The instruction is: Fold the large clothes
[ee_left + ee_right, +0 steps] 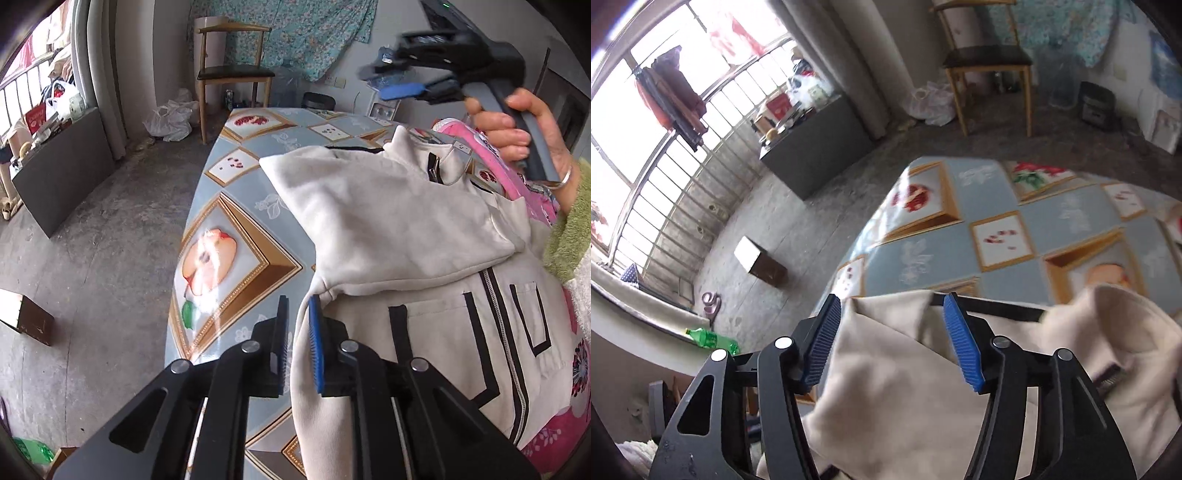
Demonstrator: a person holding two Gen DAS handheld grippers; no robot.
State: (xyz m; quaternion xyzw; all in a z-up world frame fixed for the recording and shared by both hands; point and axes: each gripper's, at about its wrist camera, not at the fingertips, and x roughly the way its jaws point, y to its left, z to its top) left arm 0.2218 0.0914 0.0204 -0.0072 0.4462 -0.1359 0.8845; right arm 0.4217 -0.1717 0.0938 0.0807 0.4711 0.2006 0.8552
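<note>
Right up against the left wrist lens, my left gripper [298, 345] has its pads nearly pressed together, pinching the pale edge of the jacket [388, 229], which runs up between them. That jacket is a cream zip-up with black stripes and a zipper, lying on the table [236, 221] toward 3 o'clock, with one part folded over the body. Its collar sits up around 1 o'clock. Under it at the far right I can see pink flowery fabric [546, 439]. Up at 1 o'clock a hand [524, 129] with a bangle and a green fuzzy sleeve [565, 236] grips the right gripper [391, 79], blurred, up off the cloth with blue pads showing. A wooden chair [232, 70] stands at 12 o'clock past the table, and a small box [26, 314] sits on the floor at 9 o'clock.

Switching to the right wrist view: the right gripper has its blue pads [962, 350] spread wide, nothing squeezed. Jacket cloth shows behind and below the gap, but the pads aren't pressing on it. The fruit-pattern tablecloth fills 1 to 3 o'clock, a green bottle [711, 341] lies at 8 o'clock, and the window rail [665, 177] with hanging clothes sits at 10 o'clock.
</note>
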